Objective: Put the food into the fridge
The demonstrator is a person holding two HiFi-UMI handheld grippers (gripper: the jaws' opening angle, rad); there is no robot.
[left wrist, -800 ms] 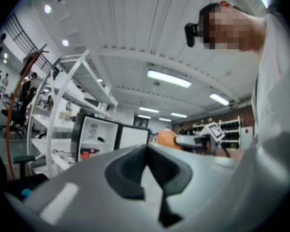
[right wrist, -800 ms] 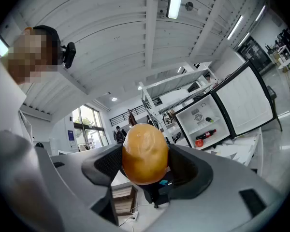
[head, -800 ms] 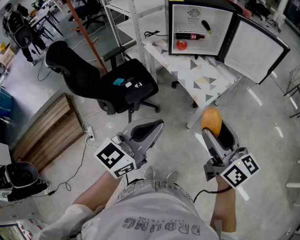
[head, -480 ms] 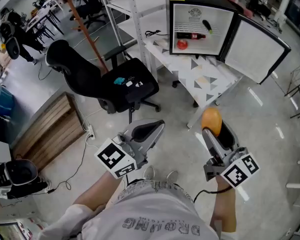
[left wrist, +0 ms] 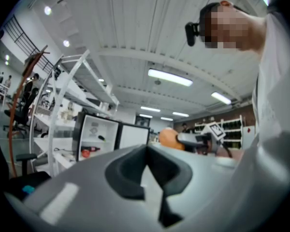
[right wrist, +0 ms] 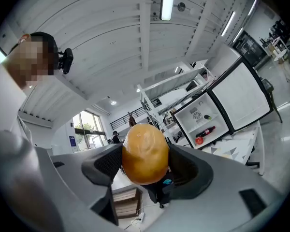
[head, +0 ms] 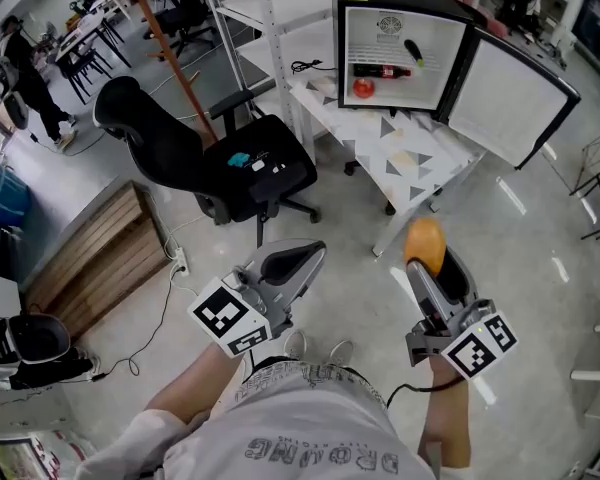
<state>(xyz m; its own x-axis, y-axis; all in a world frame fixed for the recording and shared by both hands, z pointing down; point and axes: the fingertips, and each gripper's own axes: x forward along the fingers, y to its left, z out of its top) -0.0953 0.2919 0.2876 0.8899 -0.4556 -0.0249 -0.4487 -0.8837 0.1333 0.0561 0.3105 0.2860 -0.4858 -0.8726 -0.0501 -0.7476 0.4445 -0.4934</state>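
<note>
Right gripper (right wrist: 145, 162): closed on a fruit (right wrist: 145, 152), which is pinched at its sides between both pads; the jaws are spread wide by it.
Left gripper (left wrist: 146, 151): jaws brought together, nothing held; carried just left of the right gripper.
Fruit: round and orange-yellow, seated at the right gripper's tip, over the floor.
Fridge (head: 400, 28): well ahead of the right gripper, set on a desk (head: 405, 158), with its door (head: 510, 93) swung open to the right.
Inside the fridge: a bottle (head: 382, 72) and a red round item (head: 363, 89) are seen low down, a small dark item higher up.
Step in hand: judged to be the carry; the fruit has not yet been brought near the fridge.
Doing it well: a firm, level hold is called for, since a round fruit held only by its sides may roll out. A bare patch of shelf should be aimed for, the door edge and the bottle should be avoided, and the jaws should be opened only once the fruit is resting.
</note>
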